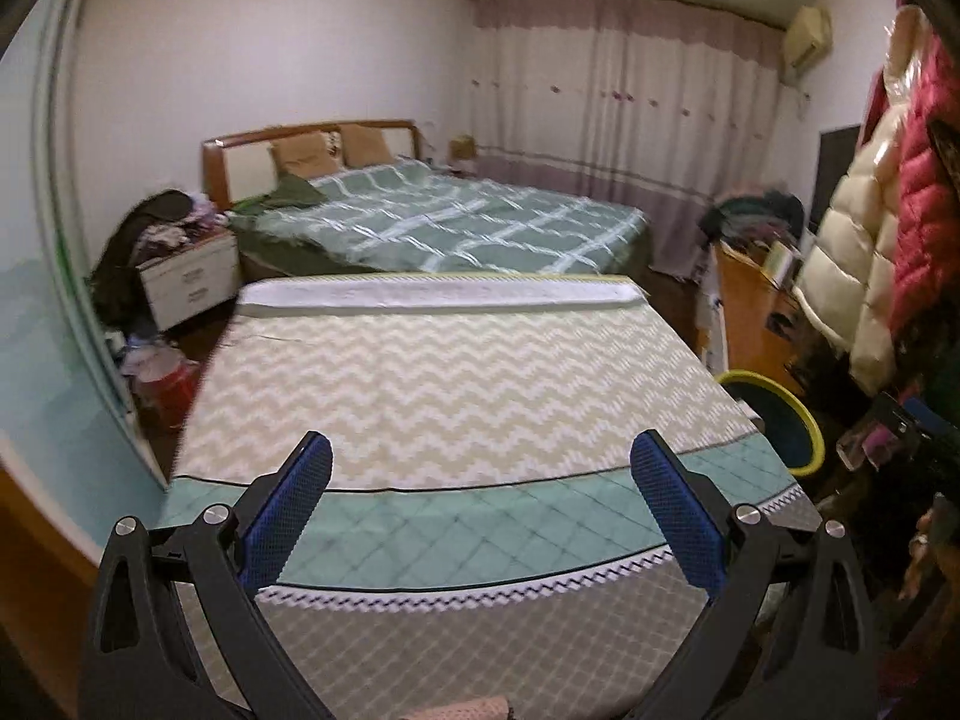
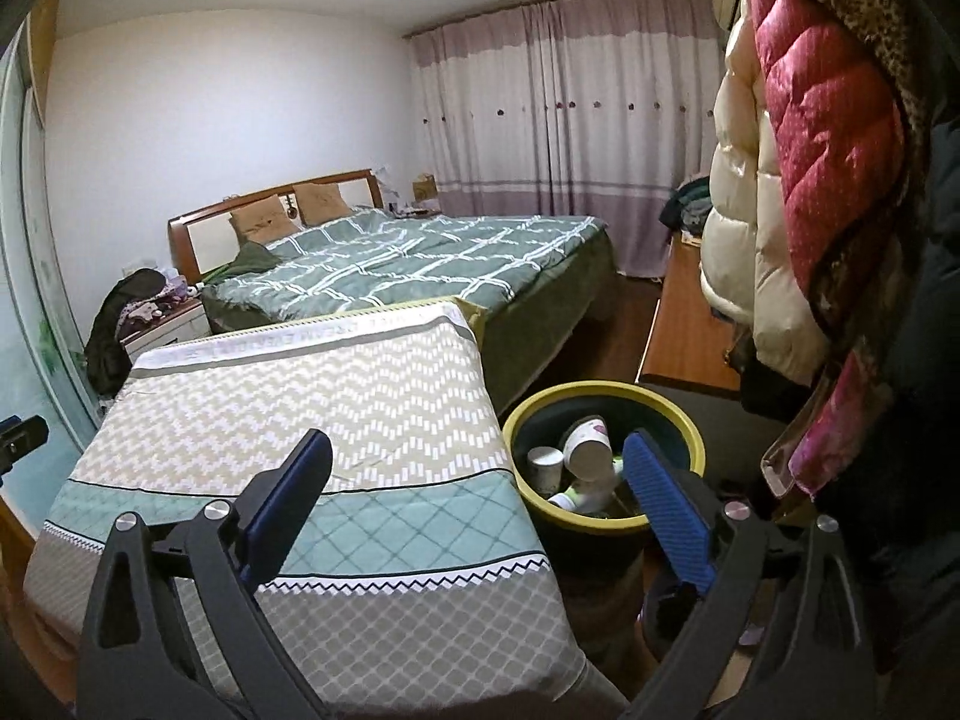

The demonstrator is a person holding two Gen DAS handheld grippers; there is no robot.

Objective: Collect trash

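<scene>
Right wrist: yellow-rimmed bin [image 2: 600,525] holds white paper cups [image 2: 588,450] (one patterned); both tongs [image 2: 477,468] [image 1: 480,468] gape wide, empty.

The quilted mattress [image 1: 456,396] hides most of the yellow-rimmed bin [image 1: 780,420].

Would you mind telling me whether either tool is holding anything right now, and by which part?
Nothing is held: the left tool and the right tool are both open and empty.
</scene>
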